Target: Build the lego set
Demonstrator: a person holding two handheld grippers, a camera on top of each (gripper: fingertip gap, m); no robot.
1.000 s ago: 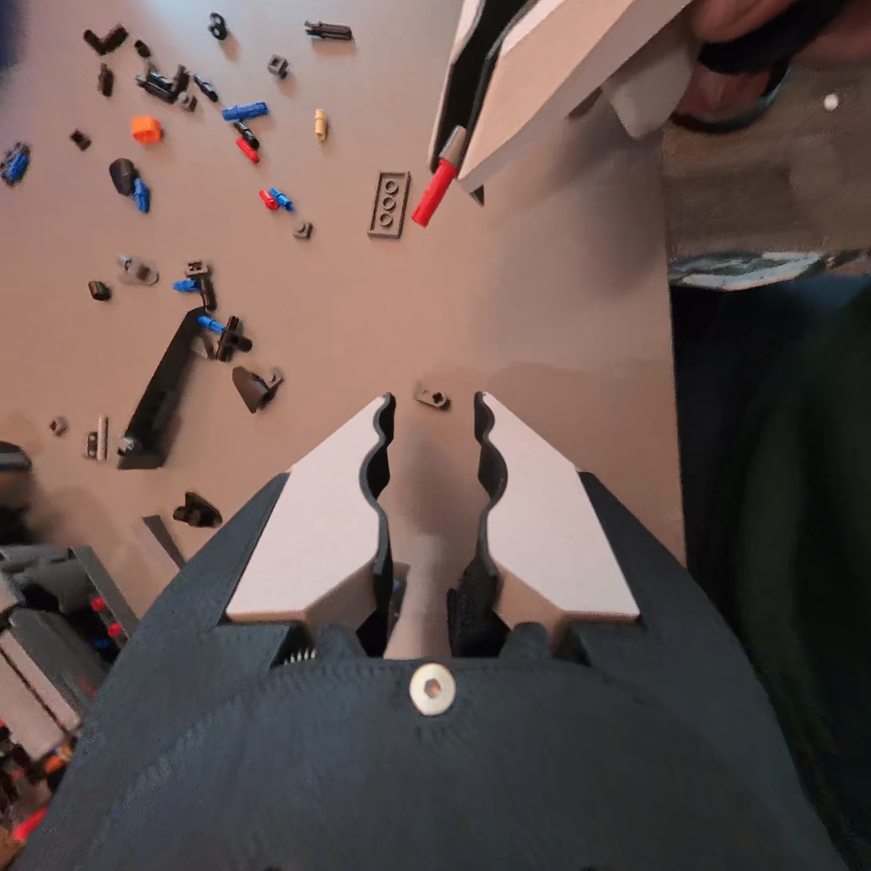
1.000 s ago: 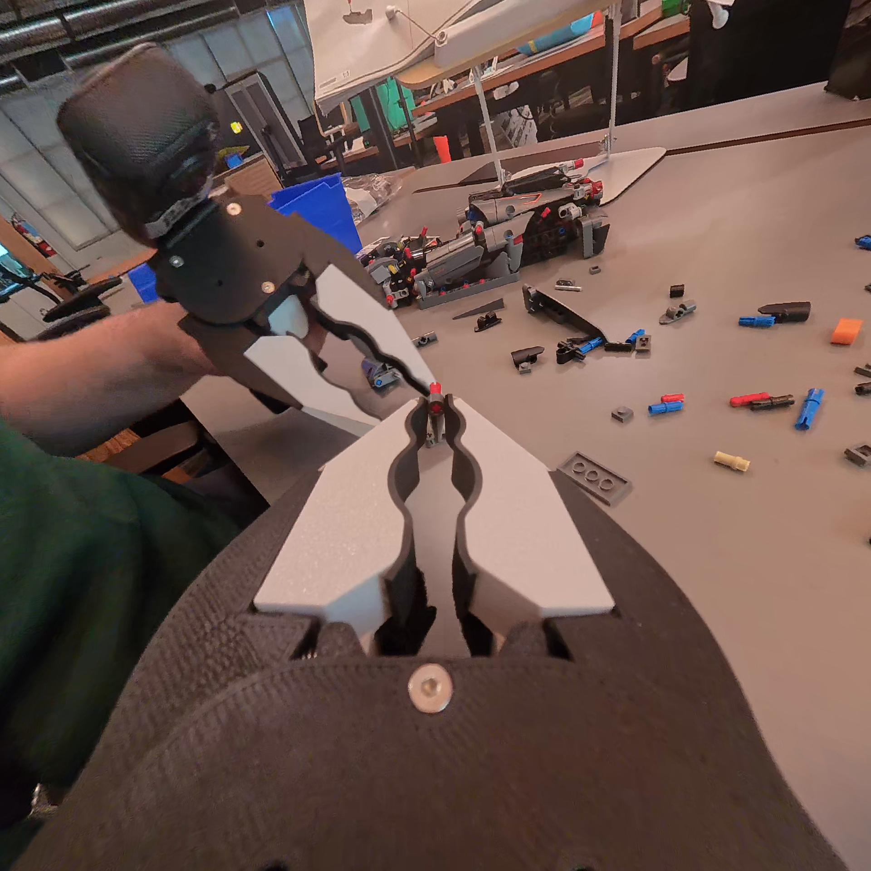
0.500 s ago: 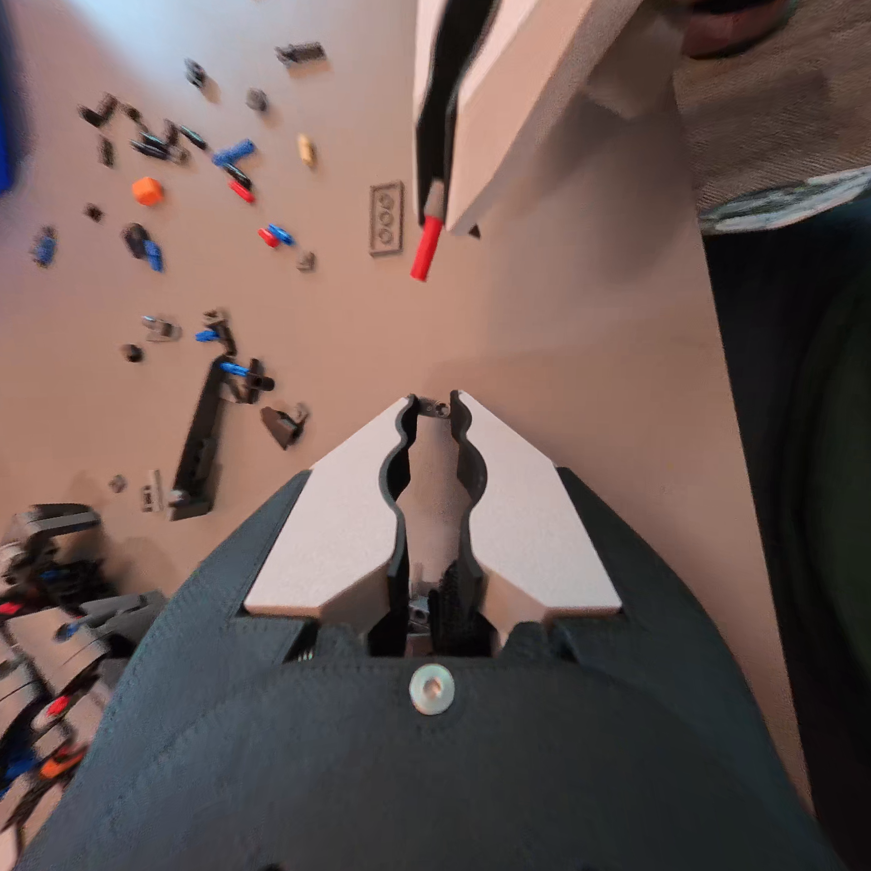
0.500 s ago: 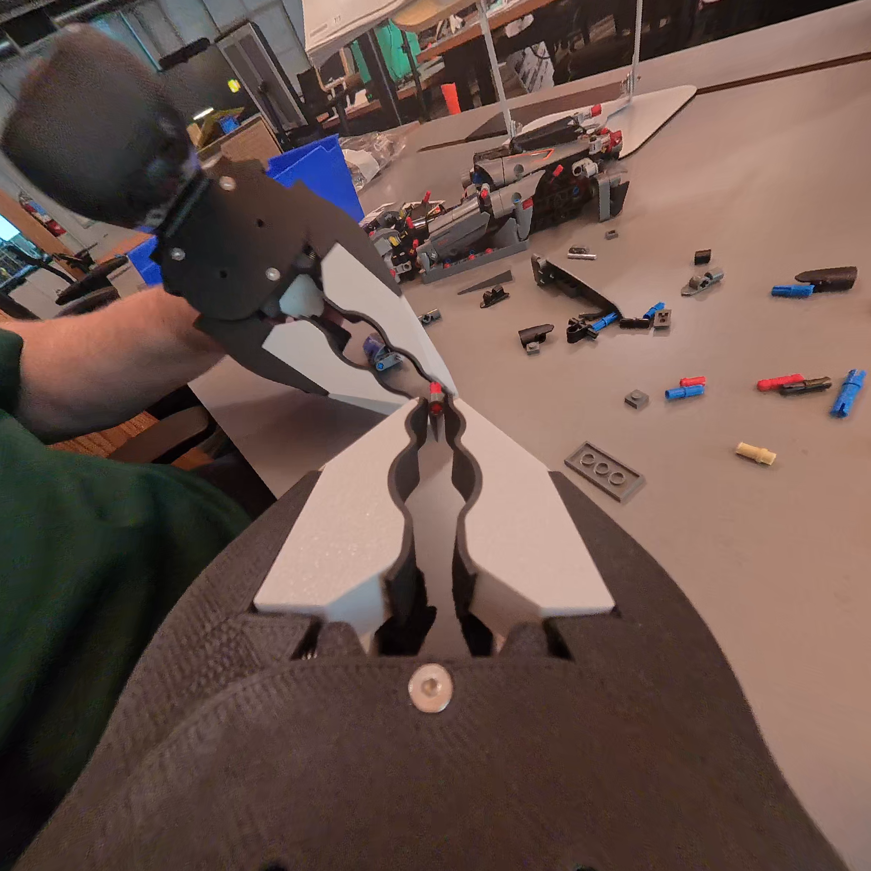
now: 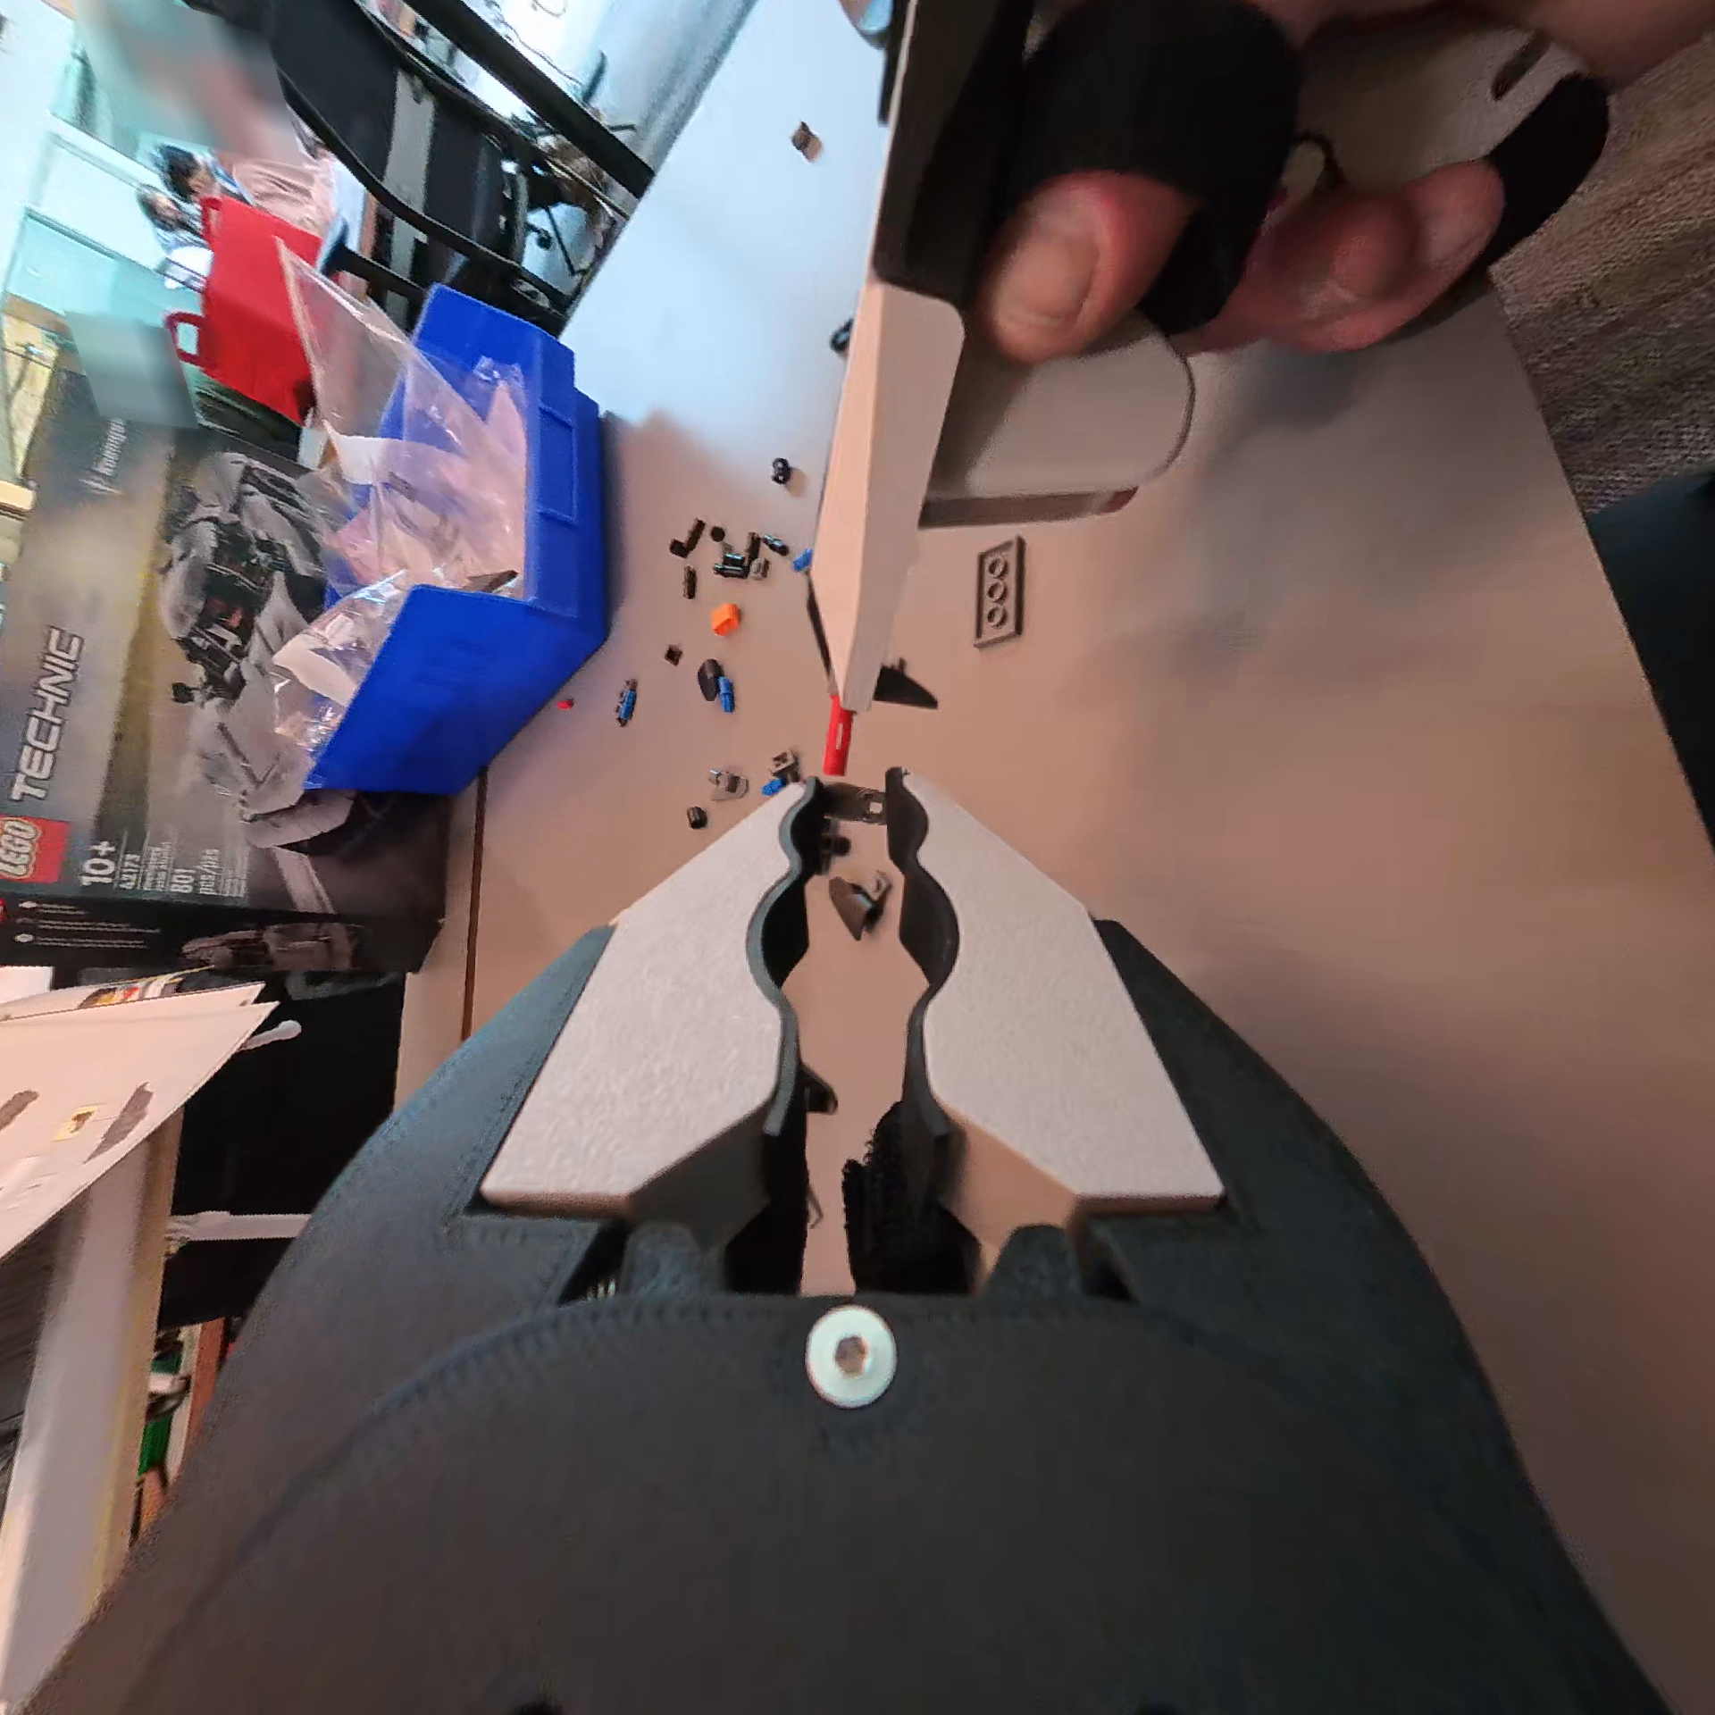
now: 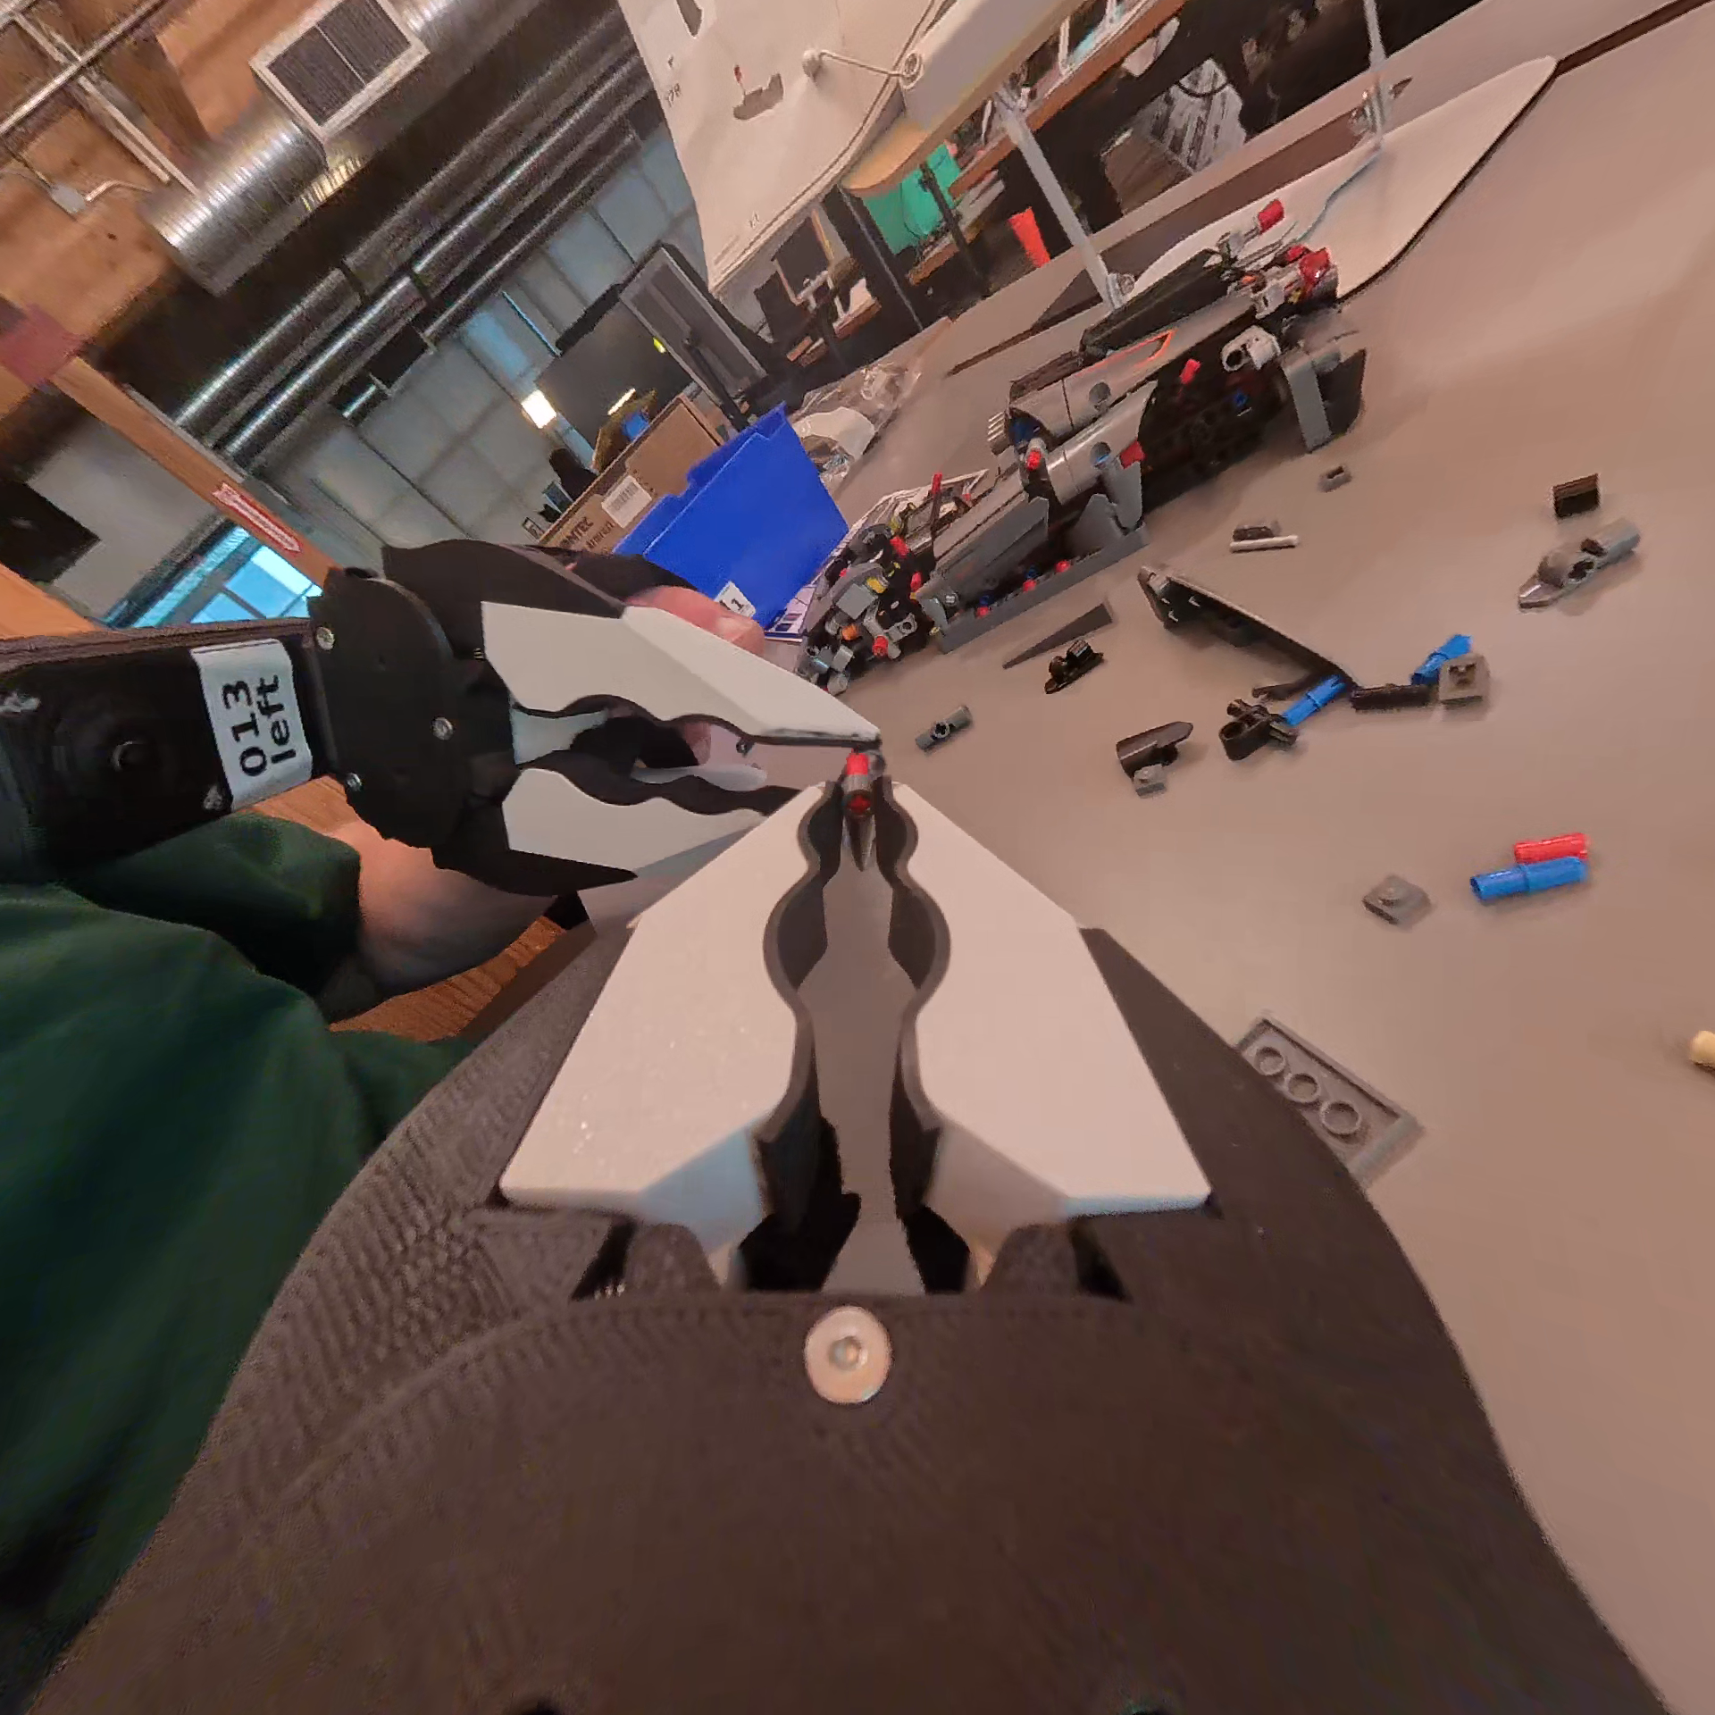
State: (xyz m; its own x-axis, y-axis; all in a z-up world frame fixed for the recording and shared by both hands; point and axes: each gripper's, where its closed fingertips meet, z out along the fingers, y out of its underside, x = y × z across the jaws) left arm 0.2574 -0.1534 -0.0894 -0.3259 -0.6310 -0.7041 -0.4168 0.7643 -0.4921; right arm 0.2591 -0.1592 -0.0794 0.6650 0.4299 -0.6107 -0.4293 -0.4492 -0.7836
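Left gripper [image 5: 854, 796]: your tips pinch a small grey piece [image 5: 856, 804].
Right gripper [image 6: 858, 798]: yours clamps the red pin [image 6: 858, 778], seemingly touching that piece.
Table edge [image 5: 1568, 445]: near; loose parts [image 5: 724, 620] well apart.

Left tool [image 5: 854, 798] now at red pin [image 5: 838, 738]

Left gripper [image 5: 852, 800] and right gripper [image 6: 859, 805] both clamped, tips nearly touching, held above the desk's near edge.

I count two grippers, mine on the left [image 5: 852, 800] and right [image 6: 858, 800], one red pin [image 6: 857, 767], one blue bin [image 5: 483, 594], one grey three-hole plate [image 6: 1322, 1106], one orange piece [image 5: 725, 618].
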